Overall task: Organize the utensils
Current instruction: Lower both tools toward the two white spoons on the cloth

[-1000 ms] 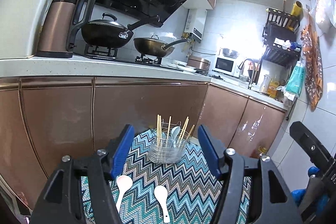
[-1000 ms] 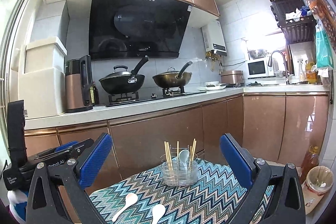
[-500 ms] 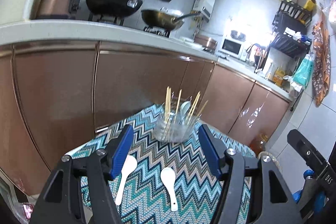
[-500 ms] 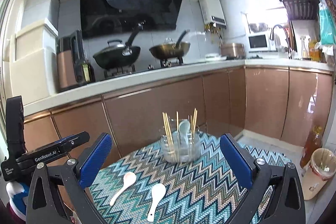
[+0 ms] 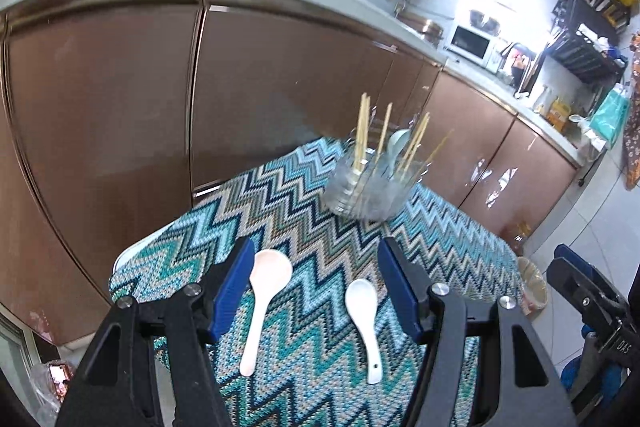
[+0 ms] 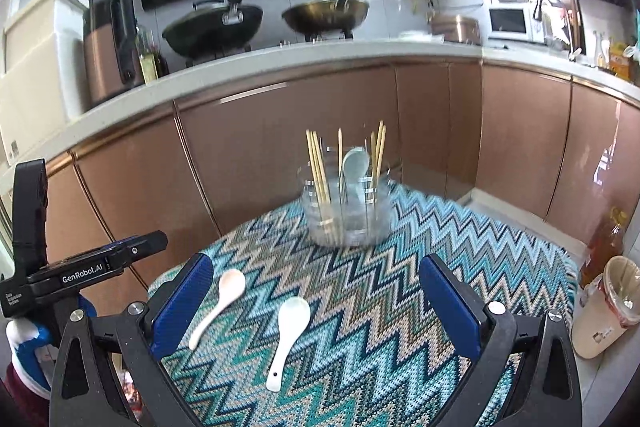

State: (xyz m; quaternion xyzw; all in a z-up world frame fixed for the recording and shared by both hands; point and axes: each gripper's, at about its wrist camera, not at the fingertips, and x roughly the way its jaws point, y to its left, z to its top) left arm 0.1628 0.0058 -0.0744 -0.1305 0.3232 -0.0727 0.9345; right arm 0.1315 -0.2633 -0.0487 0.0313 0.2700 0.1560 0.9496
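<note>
Two white spoons lie on a zigzag-patterned table cloth (image 5: pixel 304 211) (image 6: pixel 360 307). The larger, pinkish spoon (image 5: pixel 262 297) (image 6: pixel 222 301) is on the left; the smaller white spoon (image 5: pixel 364 319) (image 6: pixel 286 335) is to its right. Behind them stands a clear holder (image 5: pixel 366 187) (image 6: pixel 348 211) with several chopsticks and a pale spoon. My left gripper (image 5: pixel 316 291) hovers open above both loose spoons, nothing between its blue pads. My right gripper (image 6: pixel 316 303) is also open and empty above the spoons. Each gripper shows at the edge of the other's view.
Copper-coloured cabinet doors (image 6: pixel 280 147) run close behind the table. The counter above carries two pans (image 6: pixel 216 27), a kettle and a microwave (image 6: pixel 512 23). An oil bottle (image 6: pixel 604 243) and a lined bin (image 6: pixel 608 303) stand on the floor at the right.
Both grippers have come down and tipped toward the table, so the spoons and holder look larger and nearer. Both pairs of jaws have stayed as wide apart as before.
</note>
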